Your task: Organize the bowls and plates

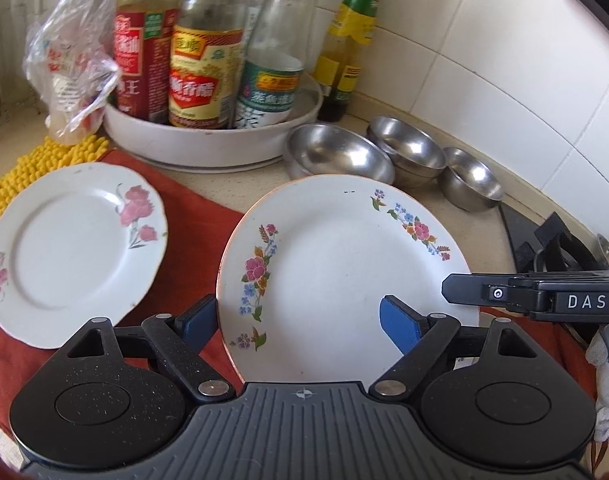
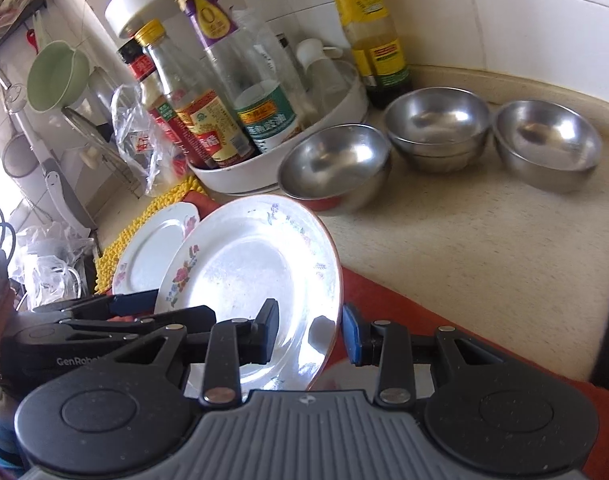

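Plates lying unstacked, steel bowls (image 2: 436, 128) partly nested at 1 o'clock. Right gripper (image 2: 310, 334) and left gripper (image 1: 298, 318), jaws spread, straddling multicolour-flower plate (image 1: 344, 264); pink-flower plate (image 1: 72, 236) waiting at 9 o'clock.

Two plates (image 1: 344, 272) (image 1: 72, 248) lie before the bottle tray (image 1: 208, 136) (bowls (image 1: 340, 156) to its right).
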`<control>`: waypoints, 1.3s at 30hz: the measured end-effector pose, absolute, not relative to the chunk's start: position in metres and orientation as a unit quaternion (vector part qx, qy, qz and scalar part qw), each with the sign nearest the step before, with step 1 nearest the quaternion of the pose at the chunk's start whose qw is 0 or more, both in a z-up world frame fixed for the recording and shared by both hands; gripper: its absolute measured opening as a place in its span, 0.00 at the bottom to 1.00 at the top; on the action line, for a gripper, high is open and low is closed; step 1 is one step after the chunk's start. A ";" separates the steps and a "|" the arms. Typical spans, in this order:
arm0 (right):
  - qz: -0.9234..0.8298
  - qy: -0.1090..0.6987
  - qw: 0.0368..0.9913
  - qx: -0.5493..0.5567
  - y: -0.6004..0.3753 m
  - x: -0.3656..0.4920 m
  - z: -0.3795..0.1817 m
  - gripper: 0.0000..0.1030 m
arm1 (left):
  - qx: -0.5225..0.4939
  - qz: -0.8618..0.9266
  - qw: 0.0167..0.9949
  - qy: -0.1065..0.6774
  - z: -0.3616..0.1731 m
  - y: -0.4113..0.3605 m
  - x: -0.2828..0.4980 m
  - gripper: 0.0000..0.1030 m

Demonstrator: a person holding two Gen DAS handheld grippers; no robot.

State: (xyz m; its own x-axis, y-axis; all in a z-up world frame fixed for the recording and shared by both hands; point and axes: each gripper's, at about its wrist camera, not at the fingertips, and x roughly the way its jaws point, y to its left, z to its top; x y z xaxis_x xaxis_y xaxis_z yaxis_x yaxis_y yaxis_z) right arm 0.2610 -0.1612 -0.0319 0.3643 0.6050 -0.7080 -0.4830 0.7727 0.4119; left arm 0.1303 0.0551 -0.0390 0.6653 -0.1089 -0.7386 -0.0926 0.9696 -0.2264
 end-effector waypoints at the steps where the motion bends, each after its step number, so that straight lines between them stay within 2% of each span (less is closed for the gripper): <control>1: 0.325 0.457 0.825 0.069 -0.166 0.259 -0.032 0.35 | -0.120 -0.010 0.905 0.408 -0.038 0.052 0.131 0.87; 24: 0.214 0.456 0.856 0.119 -0.256 0.192 -0.029 0.35 | -0.057 -0.134 0.897 0.418 -0.040 -0.024 0.123 0.87; 39: 0.171 0.468 0.858 0.124 -0.283 0.162 -0.045 0.35 | -0.032 -0.163 0.881 0.443 -0.061 -0.062 0.105 0.88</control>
